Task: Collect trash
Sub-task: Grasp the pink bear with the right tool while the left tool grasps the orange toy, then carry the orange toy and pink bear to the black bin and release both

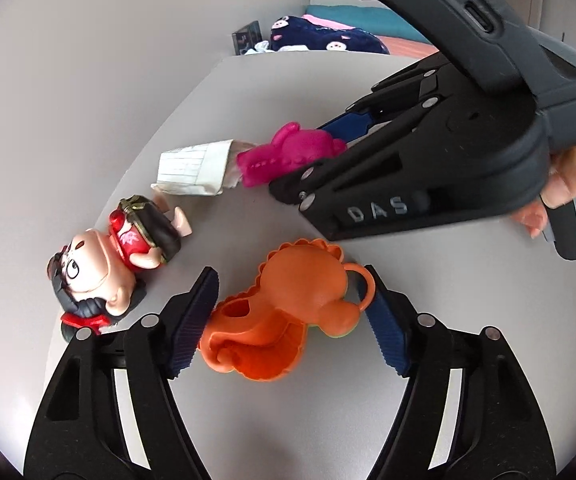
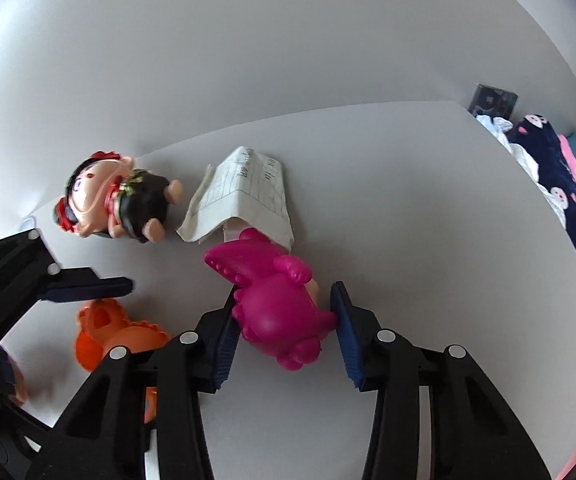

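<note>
My left gripper (image 1: 292, 320) is shut on an orange dinosaur toy (image 1: 288, 312), its pads touching both sides, on the white table (image 1: 247, 100). My right gripper (image 2: 283, 332) is shut on a magenta dinosaur toy (image 2: 275, 304), which also shows in the left wrist view (image 1: 288, 152). A folded, crumpled paper (image 2: 243, 196) lies just beyond the magenta toy, its near edge partly under the toy's snout; it also shows in the left wrist view (image 1: 191, 168). The orange toy (image 2: 115, 336) appears in the right wrist view beside the left gripper's fingers (image 2: 87, 288).
A cartoon boy figurine (image 1: 119, 256) lies on its side left of the paper; it also shows in the right wrist view (image 2: 115, 200). A white wall stands behind the table. A navy patterned plush (image 2: 556, 184) and white cloth lie beyond the table's right edge.
</note>
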Action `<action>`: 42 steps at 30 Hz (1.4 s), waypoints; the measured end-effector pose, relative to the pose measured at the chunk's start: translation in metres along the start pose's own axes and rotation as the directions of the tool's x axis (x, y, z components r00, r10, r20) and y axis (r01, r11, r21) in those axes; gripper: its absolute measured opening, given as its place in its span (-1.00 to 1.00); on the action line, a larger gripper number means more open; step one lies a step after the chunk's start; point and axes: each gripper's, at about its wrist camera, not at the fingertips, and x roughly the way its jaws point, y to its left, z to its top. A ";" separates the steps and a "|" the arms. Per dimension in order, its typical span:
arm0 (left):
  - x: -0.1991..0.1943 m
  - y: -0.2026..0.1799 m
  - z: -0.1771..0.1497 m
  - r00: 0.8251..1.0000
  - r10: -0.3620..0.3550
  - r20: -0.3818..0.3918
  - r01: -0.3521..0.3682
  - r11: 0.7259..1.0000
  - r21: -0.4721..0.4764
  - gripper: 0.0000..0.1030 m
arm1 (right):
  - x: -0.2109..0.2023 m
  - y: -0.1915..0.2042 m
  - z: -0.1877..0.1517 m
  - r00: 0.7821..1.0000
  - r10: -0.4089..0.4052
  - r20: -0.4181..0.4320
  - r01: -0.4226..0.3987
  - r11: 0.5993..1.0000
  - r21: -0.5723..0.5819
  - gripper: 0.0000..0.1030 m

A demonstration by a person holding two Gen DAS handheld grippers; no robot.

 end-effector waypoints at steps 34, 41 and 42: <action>-0.099 -0.141 0.010 0.995 -0.046 0.094 0.060 0.986 -0.154 -0.35 | -0.181 -0.099 -0.159 0.983 0.047 0.176 -0.116 0.908 0.403 -0.12; -0.101 -0.220 0.034 0.985 -0.128 0.120 0.132 0.991 -0.027 -0.35 | -0.228 -0.142 -0.220 0.981 -0.039 0.193 -0.060 0.875 0.480 -0.12; -0.100 -0.229 0.037 0.983 -0.139 0.118 0.141 0.990 -0.012 -0.35 | -0.234 -0.148 -0.230 0.980 -0.053 0.194 -0.051 0.869 0.493 -0.12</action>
